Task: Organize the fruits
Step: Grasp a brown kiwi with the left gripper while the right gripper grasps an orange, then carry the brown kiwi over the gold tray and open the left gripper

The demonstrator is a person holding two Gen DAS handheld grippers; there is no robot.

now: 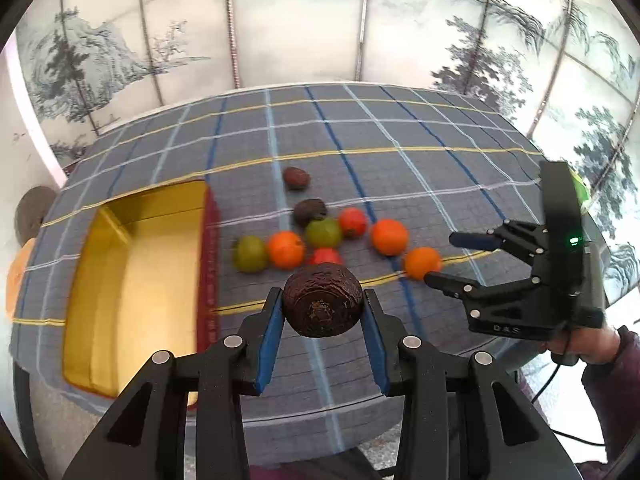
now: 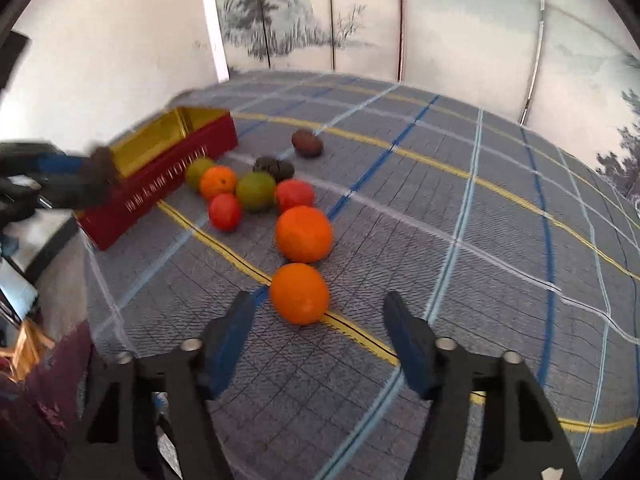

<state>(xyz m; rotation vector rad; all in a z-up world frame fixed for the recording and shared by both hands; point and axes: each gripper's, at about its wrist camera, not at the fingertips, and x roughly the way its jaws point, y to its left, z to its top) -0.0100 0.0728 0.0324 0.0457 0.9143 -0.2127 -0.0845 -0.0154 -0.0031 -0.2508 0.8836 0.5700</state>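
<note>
Dark wrinkled avocado (image 1: pixel 322 301) clamped in left gripper (image 1: pixel 323 312) beside gold-lined box (image 1: pixel 136 264), right gripper (image 2: pixel 320 316) spread wide near orange (image 2: pixel 299 293).

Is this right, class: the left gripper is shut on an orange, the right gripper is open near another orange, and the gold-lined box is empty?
One detail is wrong. The left gripper is shut on a dark brown fruit, not an orange, as the left wrist view shows. The rest stands: the right gripper is open near an orange, and the gold-lined box is empty.
</note>
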